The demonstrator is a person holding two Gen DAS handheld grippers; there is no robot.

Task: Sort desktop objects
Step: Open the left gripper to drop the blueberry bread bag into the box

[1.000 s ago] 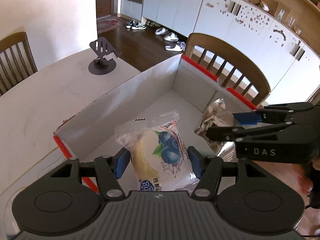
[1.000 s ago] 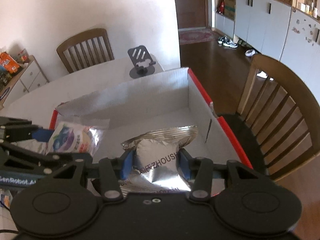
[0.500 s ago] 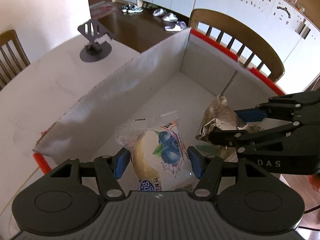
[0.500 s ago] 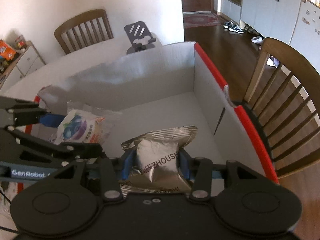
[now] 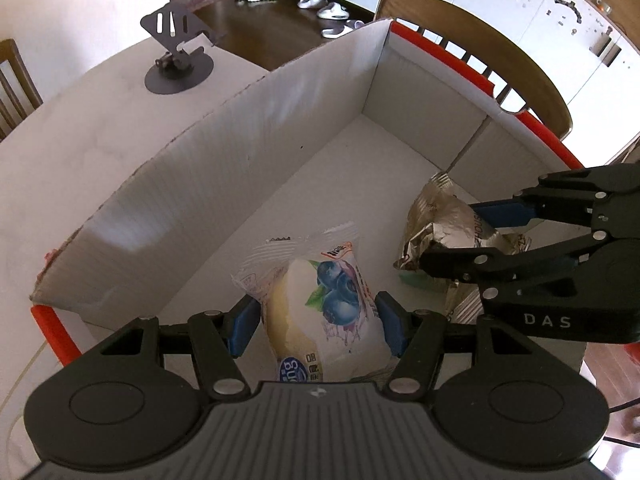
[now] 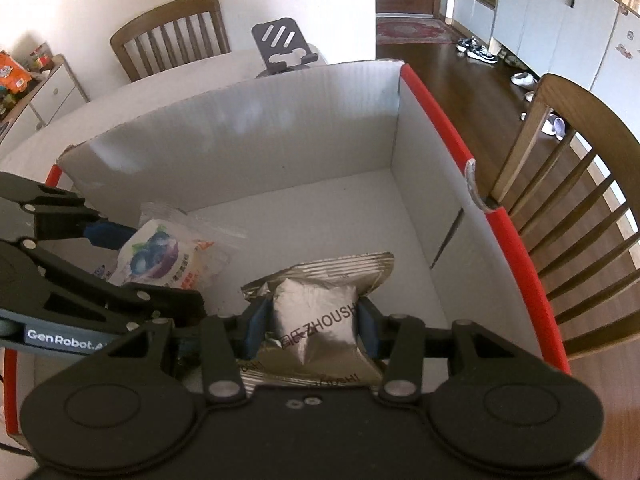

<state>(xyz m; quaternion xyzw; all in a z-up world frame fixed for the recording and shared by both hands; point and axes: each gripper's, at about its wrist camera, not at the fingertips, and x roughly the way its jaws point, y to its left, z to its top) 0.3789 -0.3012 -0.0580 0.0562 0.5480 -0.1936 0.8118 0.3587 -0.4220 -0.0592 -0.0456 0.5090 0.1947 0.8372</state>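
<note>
Snack packets hang inside a white corrugated box with red rims [image 5: 280, 128]: a clear blueberry-print bread packet [image 5: 320, 312] clamped between the left gripper's [image 5: 318, 326] blue fingers [image 5: 242, 326], and a crinkled silver foil pouch [image 6: 316, 316] clamped by the right gripper [image 6: 312, 324] just beside it. Outside the box, a black metal phone stand [image 5: 178, 56] sits on the white table [image 5: 80, 140], with wooden chairs [image 6: 576, 208] around.

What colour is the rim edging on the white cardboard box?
Red edging runs along the white cardboard box's side rims; the right wrist view shows it best.
</note>
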